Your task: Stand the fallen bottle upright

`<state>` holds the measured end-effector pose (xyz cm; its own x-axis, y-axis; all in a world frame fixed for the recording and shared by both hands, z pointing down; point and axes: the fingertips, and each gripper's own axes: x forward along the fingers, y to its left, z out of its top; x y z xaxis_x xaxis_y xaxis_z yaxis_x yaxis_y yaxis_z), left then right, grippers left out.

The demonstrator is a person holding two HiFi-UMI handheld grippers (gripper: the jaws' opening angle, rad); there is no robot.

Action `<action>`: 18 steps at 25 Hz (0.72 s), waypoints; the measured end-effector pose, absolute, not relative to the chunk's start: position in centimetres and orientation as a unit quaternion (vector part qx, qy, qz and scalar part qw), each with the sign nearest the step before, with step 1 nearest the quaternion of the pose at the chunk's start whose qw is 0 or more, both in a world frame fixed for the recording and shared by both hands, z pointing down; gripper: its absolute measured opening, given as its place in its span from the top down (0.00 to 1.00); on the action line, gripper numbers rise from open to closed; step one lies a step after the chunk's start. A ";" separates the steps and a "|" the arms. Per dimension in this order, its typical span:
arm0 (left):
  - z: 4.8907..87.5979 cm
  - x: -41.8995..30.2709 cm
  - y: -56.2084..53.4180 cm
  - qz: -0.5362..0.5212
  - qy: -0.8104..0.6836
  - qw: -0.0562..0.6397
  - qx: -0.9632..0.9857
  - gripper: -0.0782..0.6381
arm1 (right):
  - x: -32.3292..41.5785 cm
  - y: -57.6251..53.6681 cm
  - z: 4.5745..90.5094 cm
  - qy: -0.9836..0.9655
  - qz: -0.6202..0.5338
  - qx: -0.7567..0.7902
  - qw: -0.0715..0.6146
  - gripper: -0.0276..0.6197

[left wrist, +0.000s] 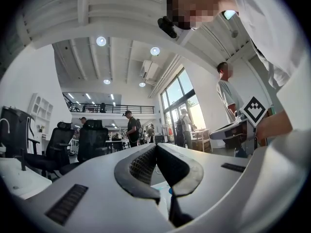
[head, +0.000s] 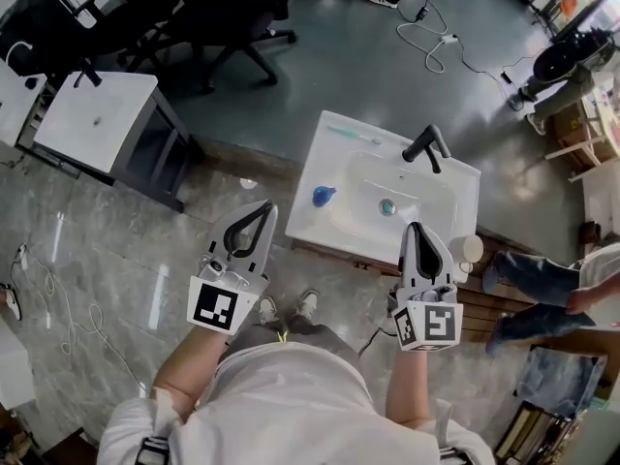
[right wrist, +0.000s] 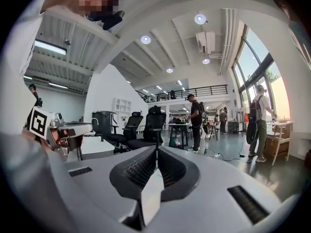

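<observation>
Both tongs are idle. The left tongs are pressed together with nothing in them, and the right tongs are pressed together and bare too. Each one's own view shows the ribbed pads meeting tip to tip, aimed about level across the room. From above, the left sits off the near left corner of the sink and the right overlaps its near edge.

The bottle, as I take it, is the small blue thing lying on the white counter at the 9 o'clock side of the basin. It is well clear of the tap and apart from both tongs, at about 1 o'clock from my left tips. It is too small to be sure, but its long axis seems to lie flat along the counter from roughly 8 to 2 o'clock; which end is the cap I cannot tell. A white cylinder stands at the sink's near right corner, just beside my right tongs, already upright.

I judge the bottle light, stiff and smooth, so it may roll or skid on the glossy counter if nudged. I would pinch across the body near its middle, square to the long axis. Then I would swing the cap end up and set the base down back from the basin's lip.
</observation>
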<state>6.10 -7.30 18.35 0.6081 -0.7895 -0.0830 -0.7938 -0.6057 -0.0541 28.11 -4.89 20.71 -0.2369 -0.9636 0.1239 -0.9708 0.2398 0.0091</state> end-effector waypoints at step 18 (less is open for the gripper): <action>11.4 3.9 -5.4 0.055 0.456 0.085 -0.884 0.87 | 26.7 -0.7 16.0 -0.811 -0.002 0.585 0.008 0.89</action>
